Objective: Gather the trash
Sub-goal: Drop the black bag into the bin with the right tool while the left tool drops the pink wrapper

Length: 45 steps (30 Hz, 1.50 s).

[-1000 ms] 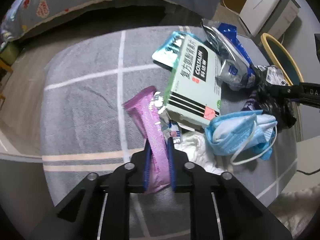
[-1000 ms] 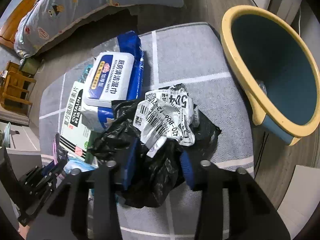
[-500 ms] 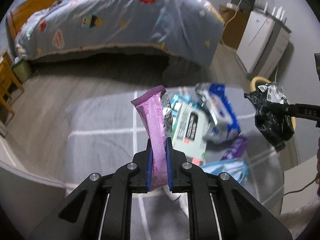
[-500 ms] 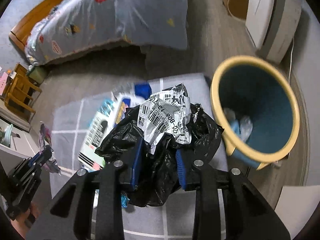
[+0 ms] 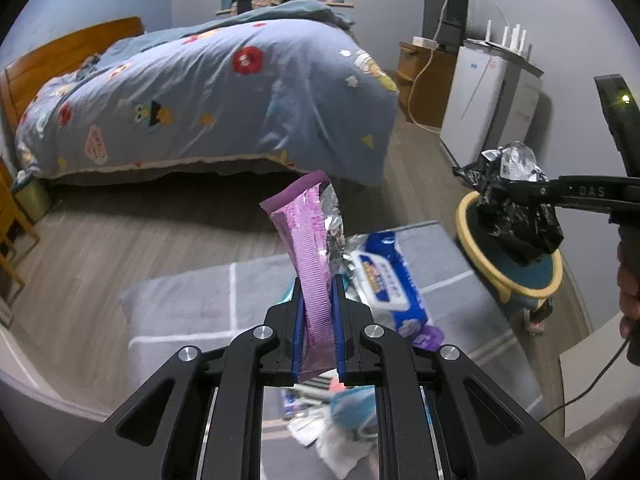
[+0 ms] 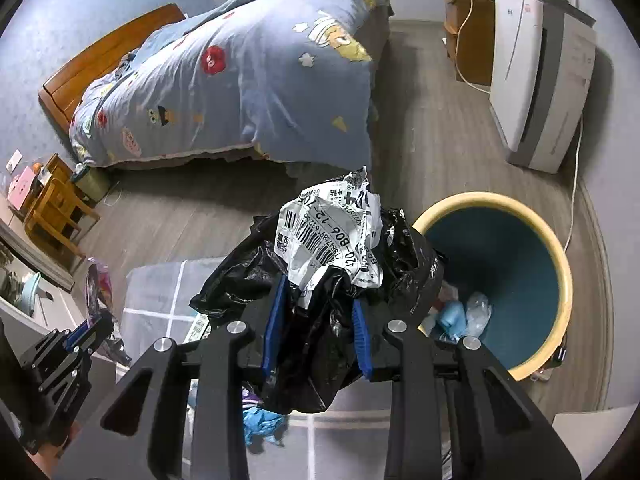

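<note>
My left gripper (image 5: 316, 308) is clamping the lower end of a pink wrapper (image 5: 310, 248), blue pads pressed tight on both faces; the wrapper is standing up out of the jaws, leaning a little left, its silver inner foil showing along the right edge. My right gripper (image 6: 318, 320) is pinching a crumpled black plastic bag (image 6: 320, 360) with a white barcode label (image 6: 332, 236) bunched on top; the bag is bulging out above, below and to both sides of the pads.

I am holding both loads in the air above a grey rug (image 5: 184, 308) with pale grid lines. A blue wipes pack (image 5: 390, 280) is lying on the rug just right of my left gripper, and a light blue face mask (image 5: 352, 408) and white tissue are sitting under it, partly hidden by the fingers.

The bin (image 6: 560, 264), yellow-rimmed with a teal inside, is standing on the wood floor just off the rug's right edge, beside and below the black bag. A few pale blue and clear scraps are lying in its bottom.

A bed (image 6: 240, 72) with a blue patterned quilt is filling the background; a white appliance (image 6: 536, 80) is standing by the far wall.
</note>
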{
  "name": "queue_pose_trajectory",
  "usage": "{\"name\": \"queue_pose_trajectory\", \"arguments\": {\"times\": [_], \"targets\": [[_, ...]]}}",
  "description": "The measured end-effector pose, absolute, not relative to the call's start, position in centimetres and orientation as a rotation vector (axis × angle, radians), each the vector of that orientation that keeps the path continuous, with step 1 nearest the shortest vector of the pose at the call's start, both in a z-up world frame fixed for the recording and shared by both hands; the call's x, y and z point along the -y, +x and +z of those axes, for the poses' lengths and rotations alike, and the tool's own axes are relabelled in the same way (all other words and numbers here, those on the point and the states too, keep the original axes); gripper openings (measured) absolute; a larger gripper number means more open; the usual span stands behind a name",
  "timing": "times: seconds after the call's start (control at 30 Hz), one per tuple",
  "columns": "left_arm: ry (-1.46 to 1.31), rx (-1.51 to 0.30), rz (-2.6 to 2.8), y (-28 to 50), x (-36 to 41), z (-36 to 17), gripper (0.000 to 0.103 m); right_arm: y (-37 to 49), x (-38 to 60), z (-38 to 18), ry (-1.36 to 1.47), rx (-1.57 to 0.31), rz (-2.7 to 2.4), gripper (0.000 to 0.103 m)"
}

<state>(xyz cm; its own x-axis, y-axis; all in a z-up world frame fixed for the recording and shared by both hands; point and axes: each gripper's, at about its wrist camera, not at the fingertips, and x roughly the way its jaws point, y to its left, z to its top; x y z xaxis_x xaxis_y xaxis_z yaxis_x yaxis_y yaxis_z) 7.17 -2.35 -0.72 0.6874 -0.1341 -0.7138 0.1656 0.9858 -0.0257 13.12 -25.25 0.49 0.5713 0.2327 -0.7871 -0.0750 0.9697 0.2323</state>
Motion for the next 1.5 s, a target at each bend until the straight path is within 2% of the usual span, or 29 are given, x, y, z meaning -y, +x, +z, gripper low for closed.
{"name": "queue_pose_trajectory", "arguments": {"times": [0.7, 1.0, 1.5], "targets": [[0.106, -0.852, -0.363, 9.7, 14.5, -2.0, 0.013, 14.9, 38.8, -2.3, 0.340, -0.971, -0.002, 0.030], [0.133, -0.872, -0.420, 12.0, 19.3, -2.5, 0.013, 15.2, 42.1, -3.7, 0.344, -0.990, -0.059, 0.030], [0.199, -0.941, -0.527, 15.8, 27.8, -6.2, 0.013, 15.7, 45.9, -7.6, 0.384, -1.040, -0.195, 0.031]]}}
